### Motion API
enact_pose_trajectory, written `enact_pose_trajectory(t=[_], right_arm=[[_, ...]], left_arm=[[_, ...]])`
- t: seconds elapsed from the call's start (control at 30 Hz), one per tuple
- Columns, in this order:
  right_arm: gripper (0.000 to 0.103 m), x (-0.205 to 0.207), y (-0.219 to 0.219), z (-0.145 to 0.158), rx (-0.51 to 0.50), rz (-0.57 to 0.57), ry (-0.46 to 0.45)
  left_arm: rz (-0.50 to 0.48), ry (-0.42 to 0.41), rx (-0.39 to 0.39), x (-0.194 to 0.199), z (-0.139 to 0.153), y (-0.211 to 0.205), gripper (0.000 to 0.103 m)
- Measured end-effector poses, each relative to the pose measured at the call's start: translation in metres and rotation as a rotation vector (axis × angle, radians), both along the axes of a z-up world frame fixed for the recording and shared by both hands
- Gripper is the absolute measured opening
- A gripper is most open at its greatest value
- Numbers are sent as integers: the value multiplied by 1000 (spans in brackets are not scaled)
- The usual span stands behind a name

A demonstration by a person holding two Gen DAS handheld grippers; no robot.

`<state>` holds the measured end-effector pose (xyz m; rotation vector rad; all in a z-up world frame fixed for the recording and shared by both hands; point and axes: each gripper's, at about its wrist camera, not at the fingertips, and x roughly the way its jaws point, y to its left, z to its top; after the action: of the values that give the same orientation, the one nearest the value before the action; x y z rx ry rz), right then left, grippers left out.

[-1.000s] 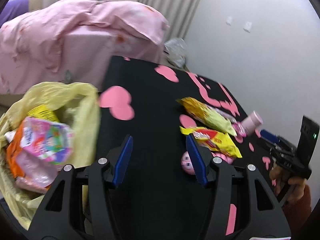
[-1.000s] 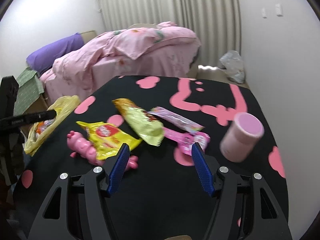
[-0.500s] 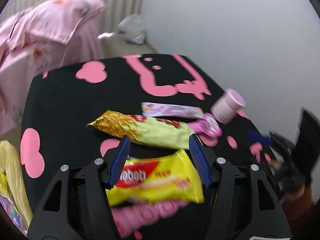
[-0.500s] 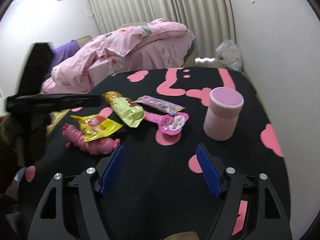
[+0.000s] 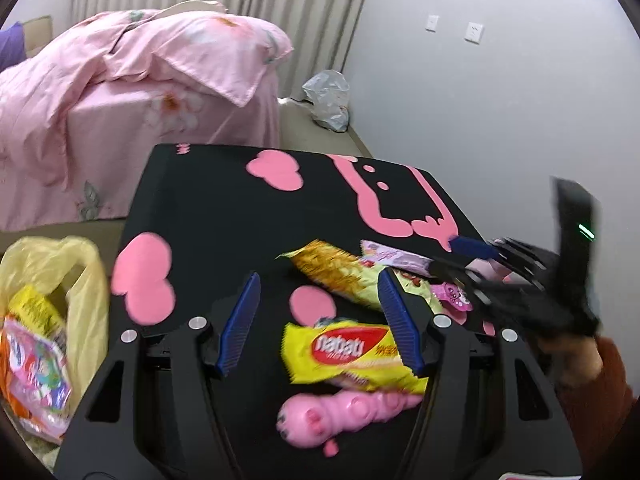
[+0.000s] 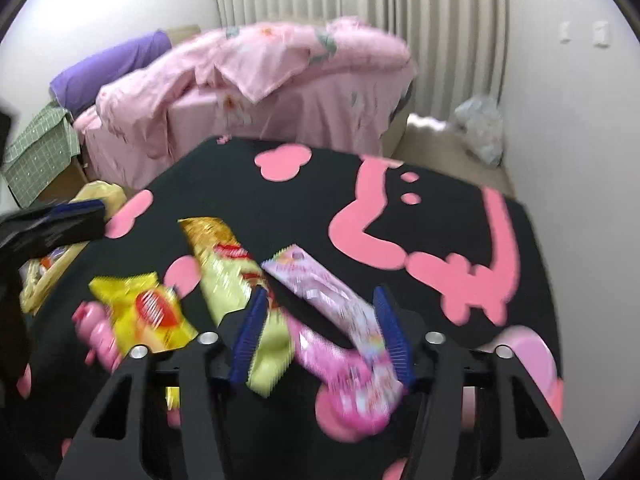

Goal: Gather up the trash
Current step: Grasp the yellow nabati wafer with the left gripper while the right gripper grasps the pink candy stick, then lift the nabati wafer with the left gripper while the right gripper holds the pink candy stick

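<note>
Snack wrappers lie on the black table with pink shapes (image 5: 224,208). A yellow Nabati wrapper (image 5: 352,354) lies between my left gripper's (image 5: 320,324) open fingers, with a pink toy (image 5: 344,414) below it. A gold-and-green chip bag (image 5: 340,276) lies beyond. My right gripper (image 6: 322,332) is open over a pale pink wrapper (image 6: 324,292) and a magenta wrapper (image 6: 348,376). It also shows in the left wrist view (image 5: 476,252). The yellow trash bag (image 5: 44,320) hangs at the table's left edge, holding wrappers.
A pink cup (image 6: 532,356) sits at the right of the table, partly hidden. A bed with a pink quilt (image 5: 132,80) stands behind the table. A clear plastic bag (image 5: 328,100) lies on the floor by the wall.
My left gripper swung from the trash bag toward the wrappers and now frames the Nabati wrapper. My right gripper moved forward and left, from beside the cup to over the pink wrappers.
</note>
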<state>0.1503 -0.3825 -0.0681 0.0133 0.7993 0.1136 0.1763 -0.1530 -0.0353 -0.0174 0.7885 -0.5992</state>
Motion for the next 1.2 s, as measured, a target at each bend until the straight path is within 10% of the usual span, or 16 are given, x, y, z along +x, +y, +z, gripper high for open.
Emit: enact_pose_trajectory(t=[0.23, 0.97, 1.2], right_arm=[[51, 43, 10, -35, -44, 30, 139], [53, -84, -1, -47, 187, -40, 63], [53, -112, -6, -22, 108, 0, -9]], left_arm=[[-1, 14, -12, -15, -10, 26, 58], [-65, 266, 29, 9, -56, -9, 58], [-91, 292, 3, 6, -55, -3, 26]])
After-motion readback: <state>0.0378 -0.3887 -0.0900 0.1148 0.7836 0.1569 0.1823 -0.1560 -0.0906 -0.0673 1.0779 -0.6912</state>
